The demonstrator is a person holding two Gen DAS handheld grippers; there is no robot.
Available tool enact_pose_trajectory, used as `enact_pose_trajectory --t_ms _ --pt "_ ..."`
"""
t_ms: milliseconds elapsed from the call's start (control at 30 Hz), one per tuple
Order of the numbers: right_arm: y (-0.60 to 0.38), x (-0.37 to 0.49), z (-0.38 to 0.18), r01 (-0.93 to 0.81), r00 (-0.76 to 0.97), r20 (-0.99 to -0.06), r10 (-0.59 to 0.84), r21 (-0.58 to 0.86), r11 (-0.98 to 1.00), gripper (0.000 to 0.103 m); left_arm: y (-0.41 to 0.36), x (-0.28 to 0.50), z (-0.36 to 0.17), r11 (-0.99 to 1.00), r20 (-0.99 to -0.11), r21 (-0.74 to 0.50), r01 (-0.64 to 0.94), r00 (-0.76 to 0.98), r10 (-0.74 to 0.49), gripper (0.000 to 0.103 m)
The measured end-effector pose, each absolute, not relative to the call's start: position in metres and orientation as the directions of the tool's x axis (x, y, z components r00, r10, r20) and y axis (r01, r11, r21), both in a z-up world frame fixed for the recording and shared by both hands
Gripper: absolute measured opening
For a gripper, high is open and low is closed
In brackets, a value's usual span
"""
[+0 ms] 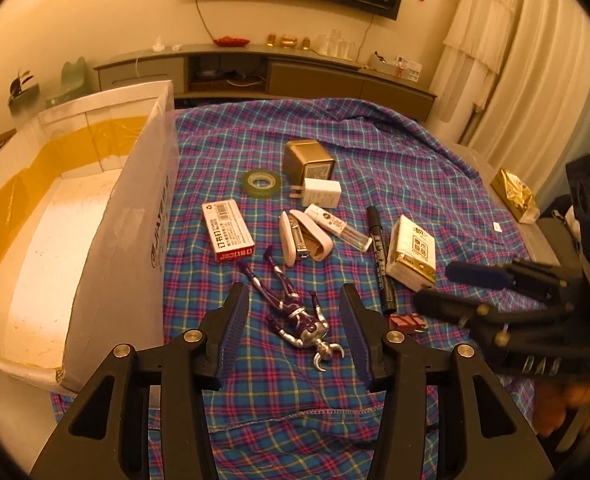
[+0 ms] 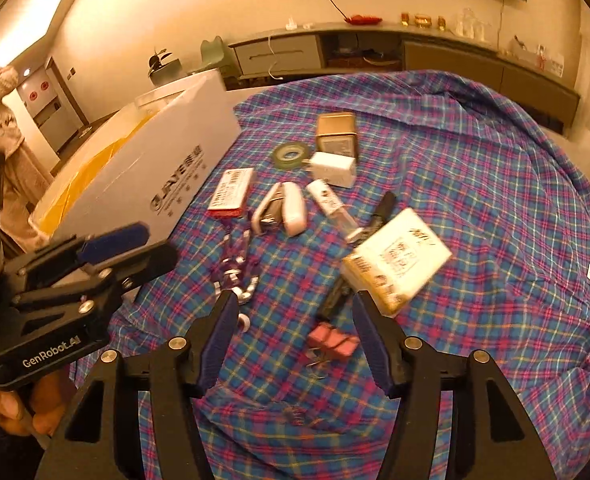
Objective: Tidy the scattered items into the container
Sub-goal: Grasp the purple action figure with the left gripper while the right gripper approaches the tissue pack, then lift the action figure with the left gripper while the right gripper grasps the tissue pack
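Observation:
A white cardboard box (image 1: 135,216) with yellow tape inside stands open at the left; it also shows in the right wrist view (image 2: 167,168). Items lie scattered on the plaid cloth. My left gripper (image 1: 295,300) is open, its fingers on either side of a purple and silver toy figure (image 1: 295,312). My right gripper (image 2: 293,308) is open above pink binder clips (image 2: 331,340), which also show in the left wrist view (image 1: 405,322). A black marker (image 2: 355,256) and a tissue pack (image 2: 399,256) lie just beyond.
Farther back lie a staple box (image 1: 229,230), a white stapler (image 1: 301,236), a tape roll (image 1: 261,182), a gold tin (image 1: 307,158), a white charger (image 1: 321,192) and a small white tube (image 1: 337,226). A gold packet (image 1: 515,194) sits at the right edge.

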State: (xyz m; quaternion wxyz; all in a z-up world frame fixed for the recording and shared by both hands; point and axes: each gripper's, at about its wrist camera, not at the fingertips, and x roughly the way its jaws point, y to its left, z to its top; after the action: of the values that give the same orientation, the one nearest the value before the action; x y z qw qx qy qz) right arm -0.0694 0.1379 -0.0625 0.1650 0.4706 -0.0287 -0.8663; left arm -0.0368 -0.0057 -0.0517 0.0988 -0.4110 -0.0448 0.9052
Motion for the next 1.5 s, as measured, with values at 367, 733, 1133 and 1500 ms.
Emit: enact_pose_trajectory --t_ms 367,733,1133,1500 --pt "0.166 -0.121 -0.092 0.155 -0.442 -0.817 -0.369 0.336 -0.929 0.061 0.020 -0.047 -0.082 -0.978 -0.797 -0.097 -0.187 -0.574 0.189 0.050" --pt "0.174 -0.139 -0.102 0.112 -0.462 -0.851 -0.249 0.223 -0.968 0.069 0.012 -0.065 -0.107 -0.986 -0.834 -0.120 -0.119 -0.526 0.165 0.050" --pt "0.181 -0.139 -0.111 0.114 -0.419 -0.854 -0.309 0.288 -0.951 0.056 -0.025 -0.084 -0.115 -0.982 -0.837 -0.184 0.051 -0.532 0.130 0.050" --pt "0.168 -0.141 -0.112 0.177 -0.435 -0.862 -0.260 0.201 -0.963 0.052 0.006 -0.082 -0.116 -0.996 -0.826 -0.058 -0.071 -0.558 0.088 0.035"
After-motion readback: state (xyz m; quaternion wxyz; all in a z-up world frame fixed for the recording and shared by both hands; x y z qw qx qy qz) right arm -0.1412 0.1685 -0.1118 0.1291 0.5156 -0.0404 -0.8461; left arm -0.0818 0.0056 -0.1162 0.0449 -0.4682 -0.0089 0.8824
